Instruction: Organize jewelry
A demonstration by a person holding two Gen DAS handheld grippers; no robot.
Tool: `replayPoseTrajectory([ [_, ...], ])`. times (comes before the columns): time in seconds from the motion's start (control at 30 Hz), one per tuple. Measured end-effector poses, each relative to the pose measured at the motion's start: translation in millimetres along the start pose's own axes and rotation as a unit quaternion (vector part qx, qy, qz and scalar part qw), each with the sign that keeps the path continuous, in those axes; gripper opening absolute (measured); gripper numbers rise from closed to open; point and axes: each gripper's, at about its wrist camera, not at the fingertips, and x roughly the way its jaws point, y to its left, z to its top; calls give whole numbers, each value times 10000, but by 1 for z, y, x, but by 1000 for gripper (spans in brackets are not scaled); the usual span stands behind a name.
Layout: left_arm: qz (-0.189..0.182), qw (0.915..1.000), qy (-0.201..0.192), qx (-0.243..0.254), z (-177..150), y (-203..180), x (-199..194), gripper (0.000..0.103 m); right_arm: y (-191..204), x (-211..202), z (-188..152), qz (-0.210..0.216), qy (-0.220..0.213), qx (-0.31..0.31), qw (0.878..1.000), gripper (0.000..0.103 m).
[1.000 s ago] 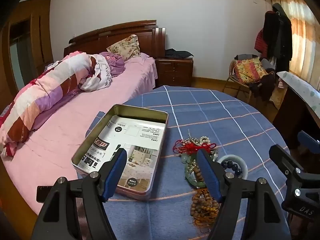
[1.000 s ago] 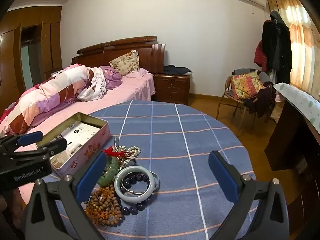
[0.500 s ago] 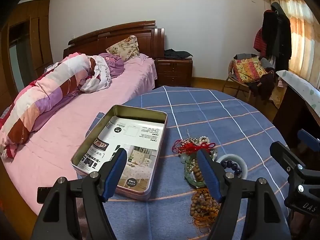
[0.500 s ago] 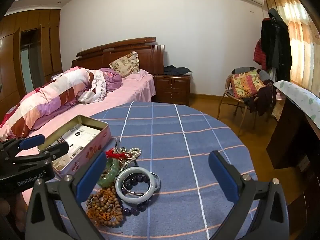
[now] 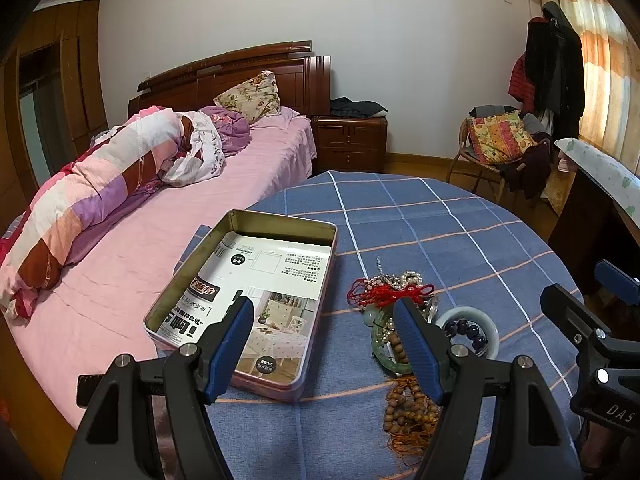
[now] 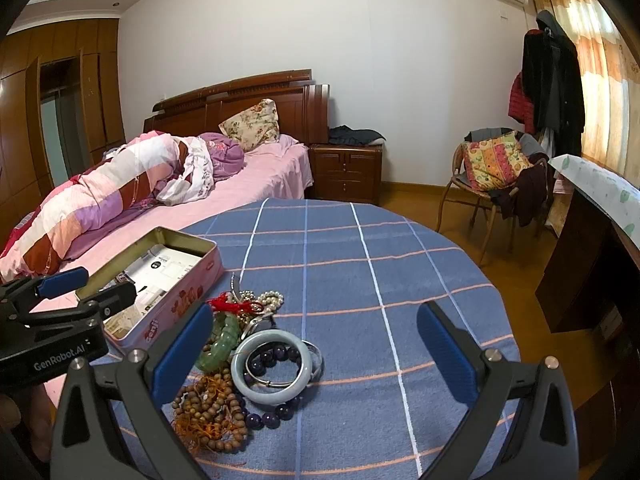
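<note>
Both grippers spread wide and holding nothing: left gripper [image 5: 325, 326] poised above the near end of the tin box [image 5: 256, 280], right gripper [image 6: 314, 344] poised above the jewelry heap, blue pads well apart on each. Tin box open, lidless, lined with a printed leaflet [image 5: 256, 292], resting on the blue checked tablecloth [image 6: 360, 264] at the left edge of the round table, long axis running away from the cameras toward the bed [image 6: 248, 184]. Jewelry heaped just right of the box, apart from it: pale jade bangle [image 6: 272, 362] lying flat, ringing dark purple beads [image 6: 272, 358]; thin silver bangle [image 6: 316, 360] tucked against it; green carved bracelet [image 6: 222, 342] beside the left pad; brown wooden bead strand [image 6: 208, 408] with orange tassel nearest the cameras; red knotted cord [image 6: 232, 306] and pearl strand [image 6: 272, 298] at the far end. Heap stretched roughly front to back, parallel to the box
</note>
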Motion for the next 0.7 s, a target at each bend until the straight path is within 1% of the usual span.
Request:
replayPoseTrajectory([
  [0.7, 16, 10000, 5, 18, -1, 0, 0, 73, 2, 1, -1, 1, 23, -4, 10000, 103],
])
